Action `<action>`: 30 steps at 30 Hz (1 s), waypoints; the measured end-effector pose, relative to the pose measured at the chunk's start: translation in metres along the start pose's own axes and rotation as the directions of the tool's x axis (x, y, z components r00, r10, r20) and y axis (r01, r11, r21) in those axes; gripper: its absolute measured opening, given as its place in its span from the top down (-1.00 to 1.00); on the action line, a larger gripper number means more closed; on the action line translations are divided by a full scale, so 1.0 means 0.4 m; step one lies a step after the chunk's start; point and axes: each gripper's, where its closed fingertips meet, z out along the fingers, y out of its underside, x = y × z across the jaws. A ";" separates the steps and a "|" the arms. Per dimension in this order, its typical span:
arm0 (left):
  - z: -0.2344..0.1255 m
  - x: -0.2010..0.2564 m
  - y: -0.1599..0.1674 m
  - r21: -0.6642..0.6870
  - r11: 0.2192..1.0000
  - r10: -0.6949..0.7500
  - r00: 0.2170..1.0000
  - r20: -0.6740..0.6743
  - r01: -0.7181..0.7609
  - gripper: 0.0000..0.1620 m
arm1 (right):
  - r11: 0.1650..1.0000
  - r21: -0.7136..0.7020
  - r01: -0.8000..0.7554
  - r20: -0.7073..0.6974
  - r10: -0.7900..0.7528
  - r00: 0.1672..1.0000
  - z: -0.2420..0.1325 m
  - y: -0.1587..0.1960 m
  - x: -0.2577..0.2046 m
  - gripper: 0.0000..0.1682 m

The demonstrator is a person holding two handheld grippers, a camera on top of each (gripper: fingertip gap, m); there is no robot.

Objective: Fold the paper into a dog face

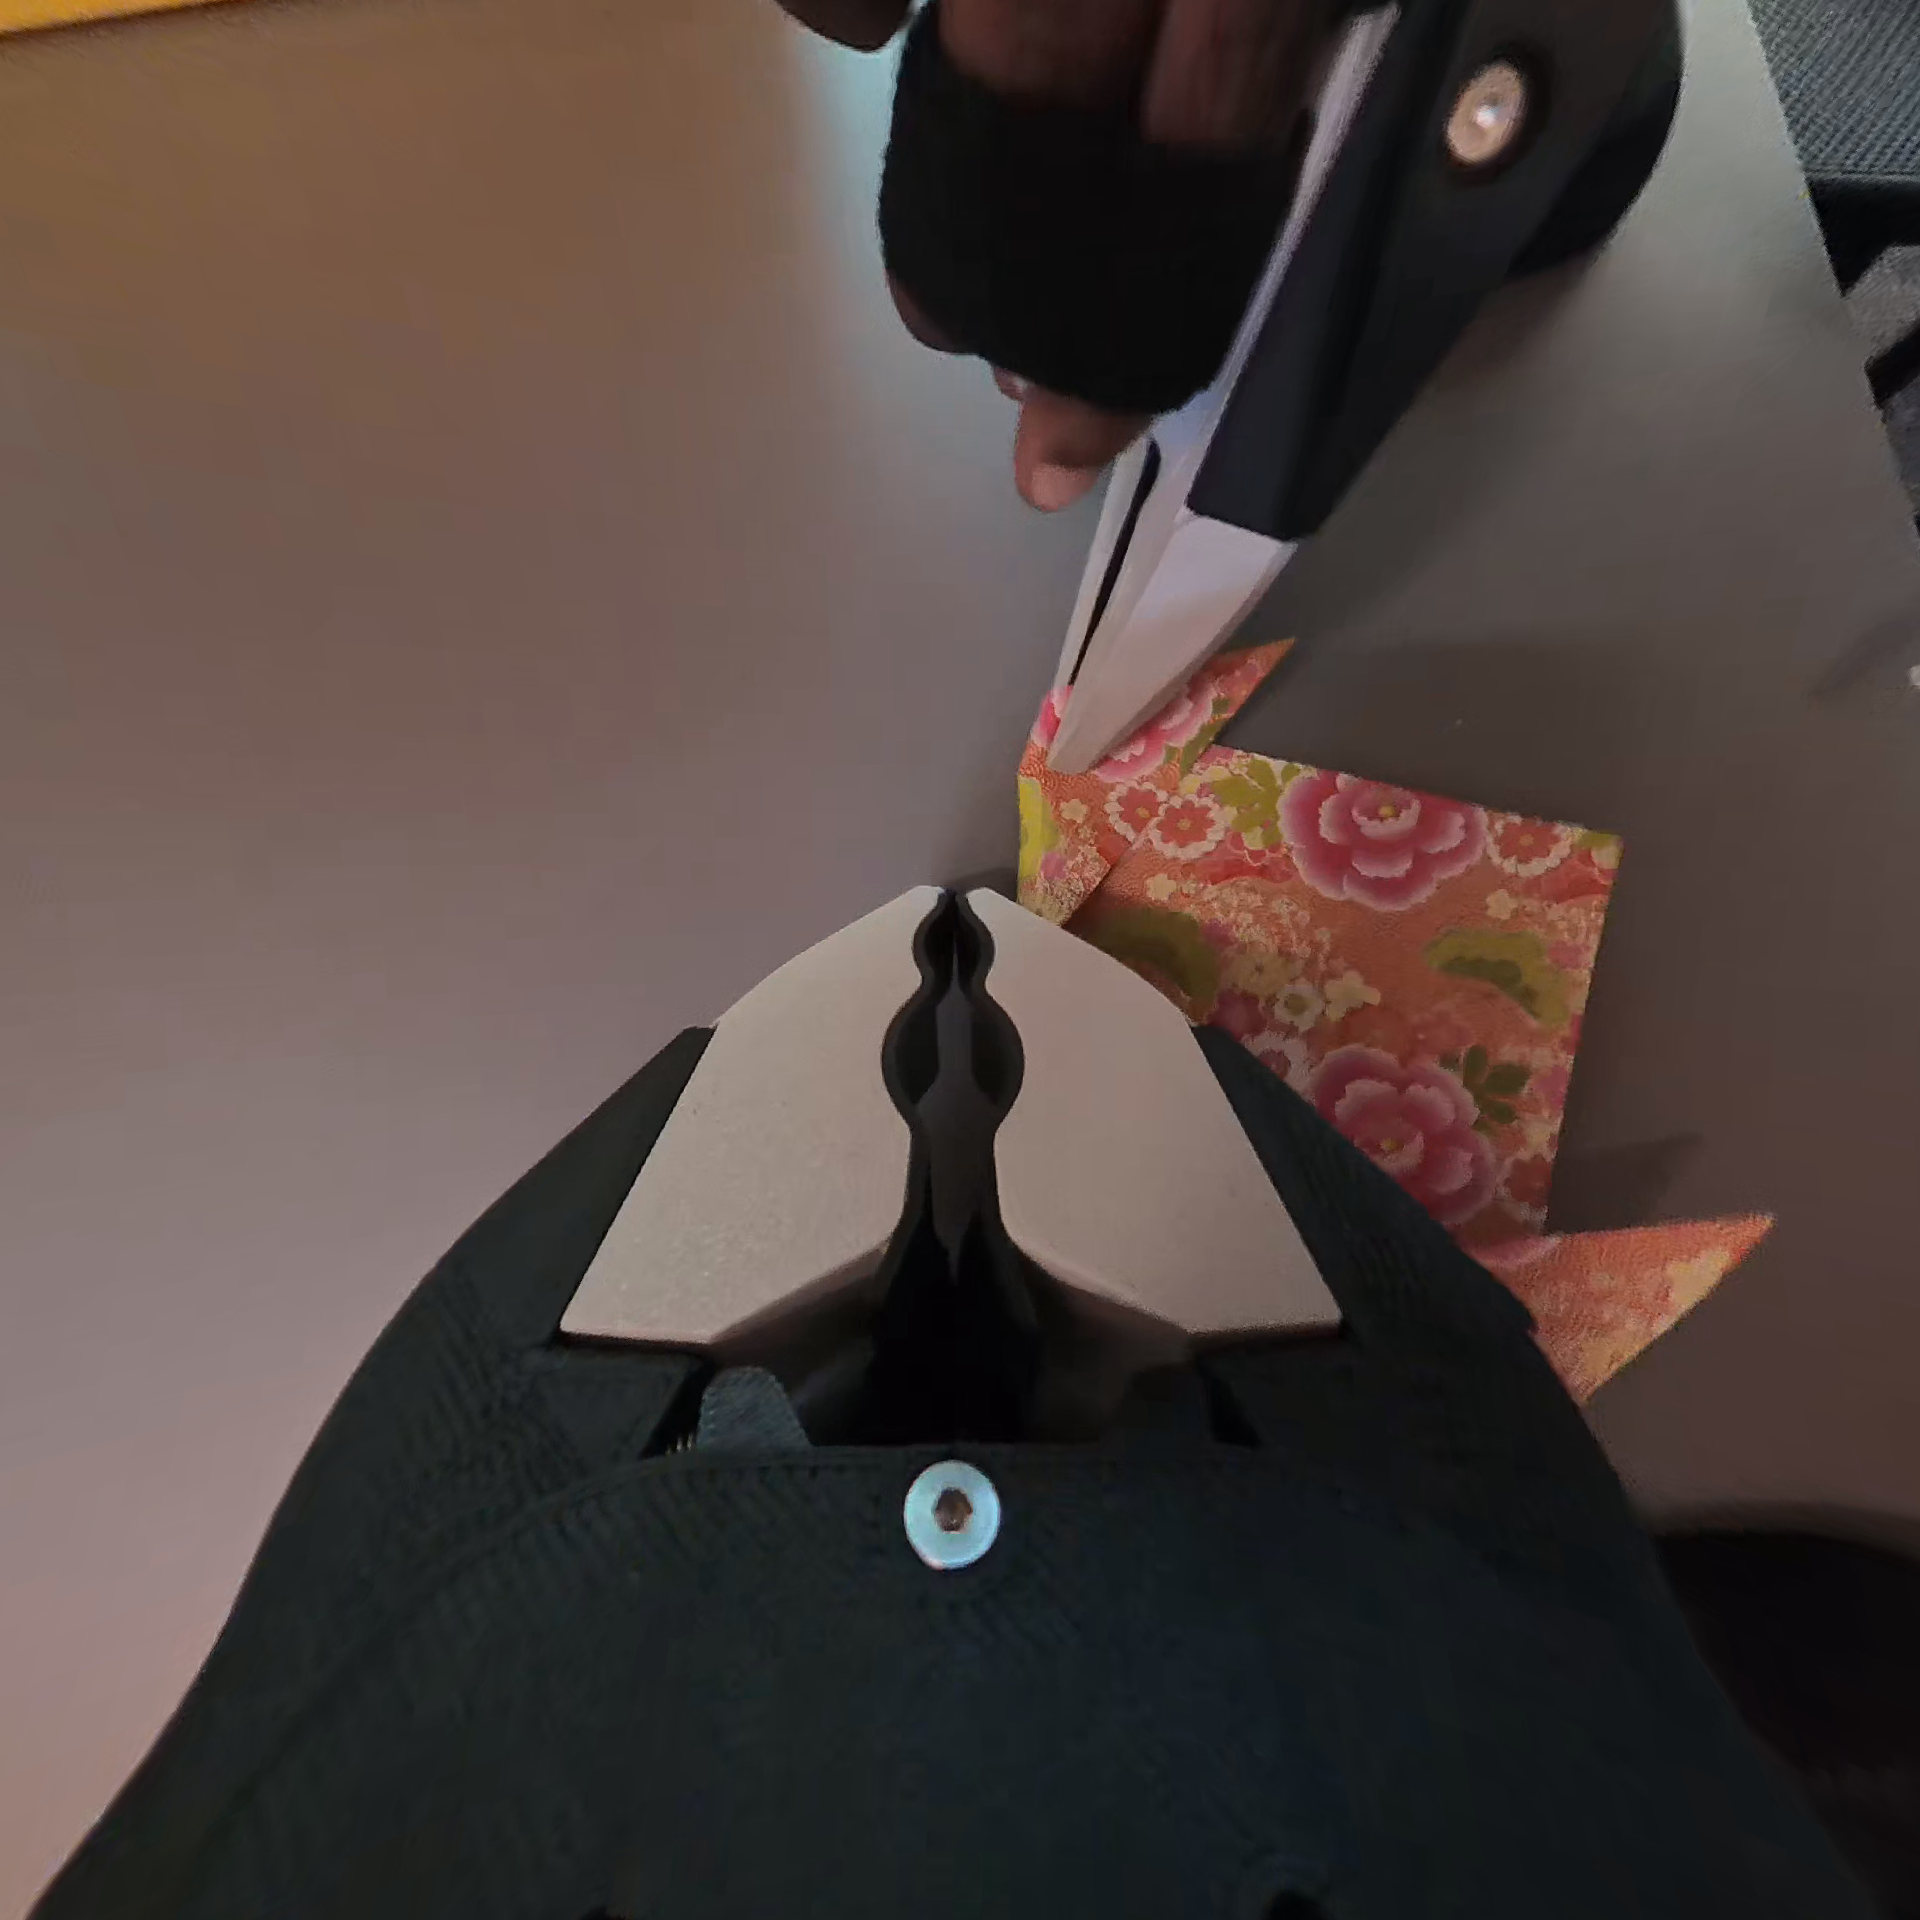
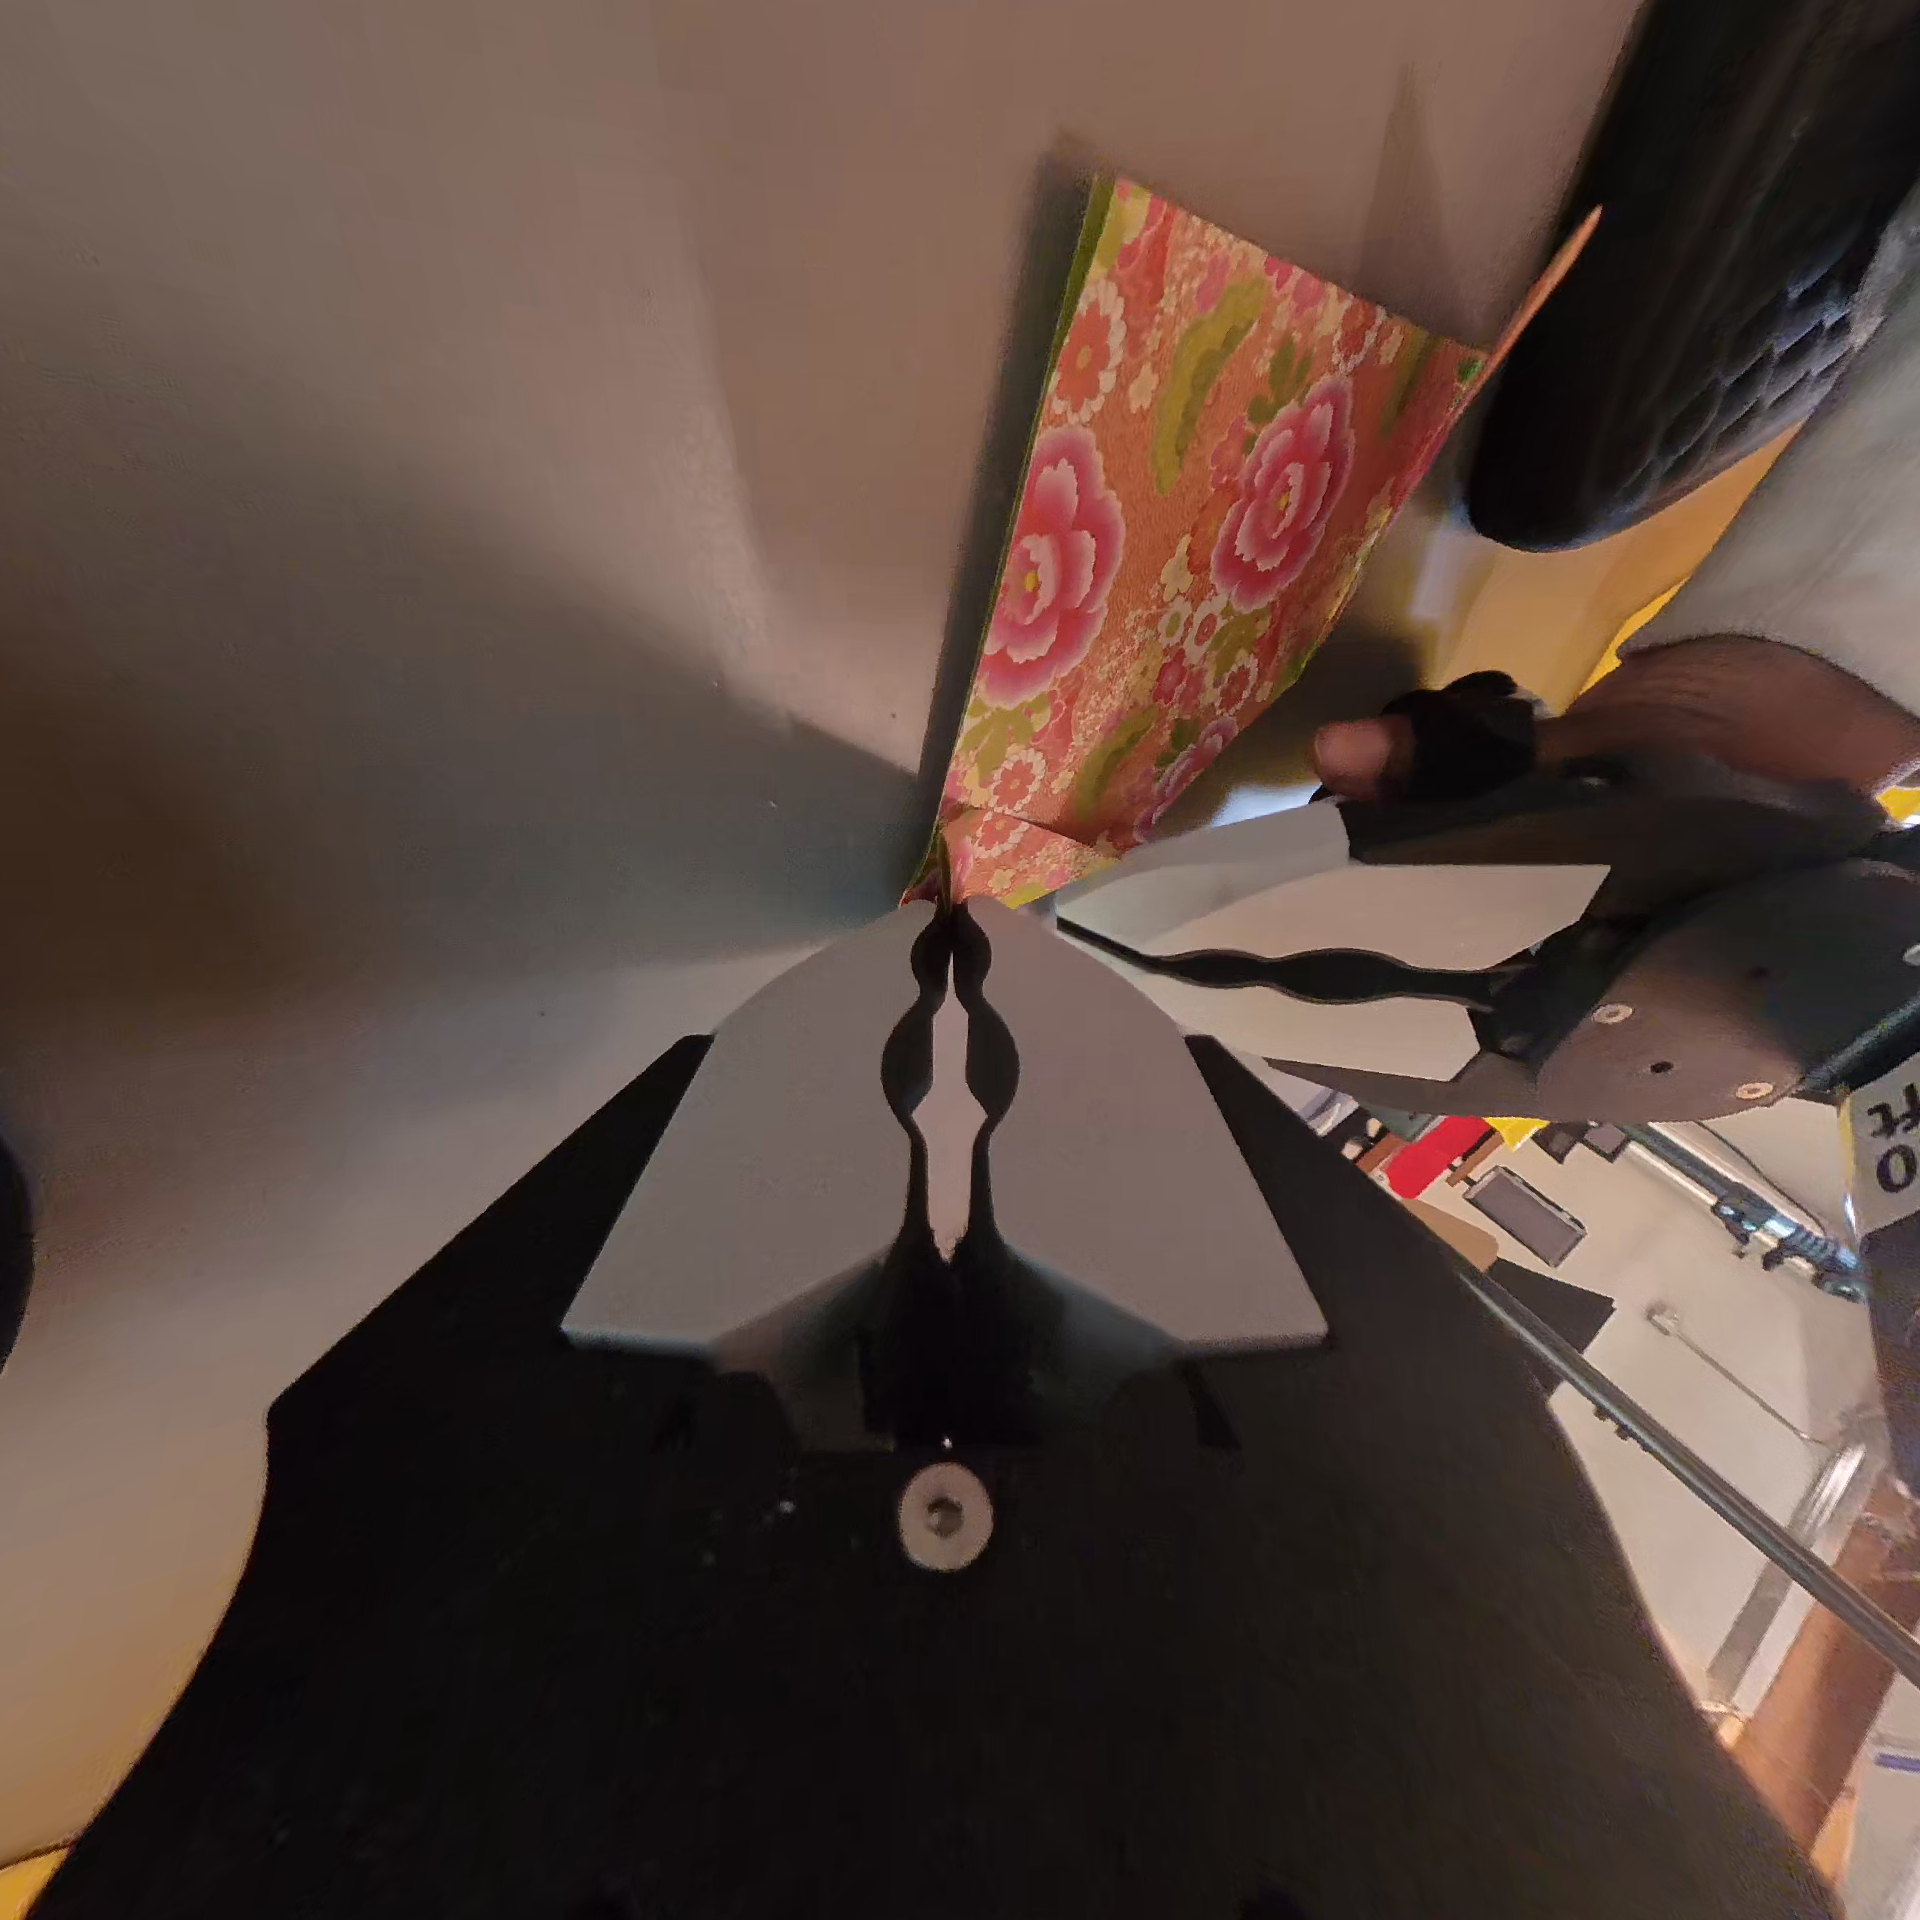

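right gripper pinching a folded corner, tear and slip risk

right gripper (image 2: 951, 914) is closed on the tip of a small folded flap of the floral paper (image 2: 1195, 499). left gripper (image 1: 954, 896) is closed on nothing, its tips just beside the paper's near corner (image 1: 1049, 904). paper lies mostly flat on the grey surface (image 1: 468, 623), ear flaps sticking out.

risks, as judged:
- pulling with only a thin bite may tear or slip off the tip.
- nothing pins the sheet; it may slide and skew the crease.
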 end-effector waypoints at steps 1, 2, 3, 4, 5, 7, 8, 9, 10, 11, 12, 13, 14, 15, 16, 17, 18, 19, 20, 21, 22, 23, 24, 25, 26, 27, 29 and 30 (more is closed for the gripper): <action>-0.002 0.001 0.001 0.003 0.999 0.036 0.999 0.005 -0.036 1.00 | 1.000 -0.003 0.006 -0.008 -0.006 1.000 0.000 0.000 0.000 1.00; -0.004 -0.009 0.004 -0.003 0.998 0.062 0.997 0.036 -0.062 1.00 | 1.000 -0.007 0.008 -0.014 -0.008 1.000 0.000 0.000 0.000 1.00; -0.009 -0.026 0.004 -0.009 0.997 0.075 0.994 0.086 -0.074 1.00 | 1.000 -0.012 0.007 -0.017 -0.008 1.000 0.000 0.000 0.000 1.00; -0.015 -0.034 -0.009 0.018 0.996 0.083 0.990 0.112 -0.085 1.00 | 1.000 -0.015 0.008 -0.018 -0.008 1.000 0.000 0.000 0.000 1.00; -0.020 -0.023 -0.033 0.076 0.993 0.079 0.992 0.094 -0.086 1.00 | 1.000 -0.016 0.011 -0.019 -0.011 1.000 0.000 0.000 0.000 1.00; -0.016 0.007 -0.051 0.096 0.993 0.068 0.997 0.024 -0.070 1.00 | 1.000 -0.017 0.014 -0.024 -0.015 1.000 0.000 0.001 0.000 1.00; -0.007 0.009 -0.032 0.041 0.995 0.087 0.996 0.016 -0.088 1.00 | 1.000 -0.018 0.013 -0.026 -0.014 1.000 0.000 0.001 0.000 1.00; 0.002 0.007 -0.013 -0.005 0.994 0.112 0.994 0.019 -0.112 1.00 | 1.000 -0.019 0.015 -0.027 -0.016 1.000 0.000 0.001 0.000 1.00; 0.006 0.010 -0.008 -0.005 0.993 0.121 0.993 0.014 -0.121 1.00 | 1.000 -0.020 0.019 -0.029 -0.019 0.999 0.000 0.001 0.000 1.00; 0.004 0.016 -0.011 0.014 0.993 0.114 0.993 -0.003 -0.114 1.00 | 1.000 -0.021 0.020 -0.032 -0.021 0.999 0.000 0.001 0.000 1.00; 0.002 0.014 -0.009 0.014 0.995 0.102 0.995 -0.007 -0.102 1.00 | 1.000 -0.022 0.020 -0.033 -0.020 0.999 0.000 0.001 0.000 1.00; -0.002 0.006 -0.009 0.022 0.995 0.095 0.995 0.008 -0.095 1.00 | 0.999 -0.024 0.021 -0.034 -0.022 0.999 0.000 0.002 0.000 1.00; -0.008 -0.002 -0.016 0.047 0.995 0.087 0.996 0.026 -0.088 1.00 | 0.999 -0.025 0.024 -0.033 -0.025 0.999 0.000 0.002 0.000 1.00; -0.014 -0.002 -0.030 0.085 0.993 0.080 0.997 0.025 -0.081 1.00 | 0.999 -0.025 0.026 -0.033 -0.027 0.999 0.000 0.002 0.000 1.00; -0.020 0.008 -0.048 0.125 0.989 0.077 0.997 0.004 -0.077 1.00 | 0.999 -0.024 0.027 -0.032 -0.028 0.999 0.000 0.002 0.000 1.00; -0.021 0.021 -0.061 0.150 0.986 0.081 0.996 -0.022 -0.077 1.00 | 0.999 -0.023 0.028 -0.033 -0.028 0.999 0.000 0.002 0.000 1.00; -0.016 0.030 -0.060 0.140 0.986 0.092 0.995 -0.037 -0.086 1.00 | 0.999 -0.023 0.028 -0.033 -0.029 0.999 0.000 0.002 0.000 1.00; -0.006 0.033 -0.045 0.097 0.989 0.112 0.993 -0.038 -0.108 1.00 | 0.999 -0.024 0.029 -0.034 -0.030 0.999 0.000 0.003 0.000 1.00; 0.005 0.033 -0.027 0.051 0.990 0.130 0.991 -0.033 -0.128 1.00 | 0.999 -0.026 0.032 -0.035 -0.033 0.999 0.000 0.003 0.000 1.00; 0.011 0.035 -0.019 0.036 0.990 0.137 0.990 -0.036 -0.135 1.00 | 0.999 -0.026 0.033 -0.037 -0.034 0.999 -0.001 0.003 0.000 1.00; 0.011 0.040 -0.020 0.041 0.990 0.135 0.990 -0.047 -0.133 1.00 | 0.999 -0.027 0.034 -0.038 -0.035 0.999 -0.001 0.003 0.000 1.00; 0.010 0.042 -0.018 0.035 0.991 0.132 0.990 -0.057 -0.130 1.00 | 0.999 -0.027 0.034 -0.039 -0.035 0.999 -0.001 0.003 0.000 1.00; 0.009 0.043 -0.015 0.029 0.992 0.128 0.990 -0.062 -0.126 1.00 | 0.999 -0.028 0.034 -0.039 -0.035 0.999 -0.001 0.004 0.000 1.00; 0.010 0.043 -0.014 0.029 0.992 0.125 0.990 -0.063 -0.124 1.00 | 0.999 -0.029 0.035 -0.040 -0.036 0.999 -0.001 0.004 0.001 1.00; 0.011 0.043 -0.013 0.028 0.992 0.121 0.991 -0.063 -0.119 1.00 | 0.999 -0.029 0.035 -0.041 -0.036 0.999 -0.001 0.004 0.001 1.00; 0.011 0.042 -0.013 0.027 0.994 0.109 0.992 -0.067 -0.107 1.00 | 0.999 -0.028 0.033 -0.041 -0.035 0.999 -0.001 0.004 0.001 1.00; 0.011 0.042 -0.012 0.030 0.998 0.065 0.994 -0.086 -0.063 1.00 | 0.999 -0.027 0.034 -0.042 -0.035 0.998 -0.001 0.005 0.001 1.00; 0.011 0.042 -0.012 0.030 0.999 0.041 0.994 -0.097 -0.039 1.00 | 0.999 -0.028 0.036 -0.043 -0.038 0.998 -0.001 0.005 0.002 1.00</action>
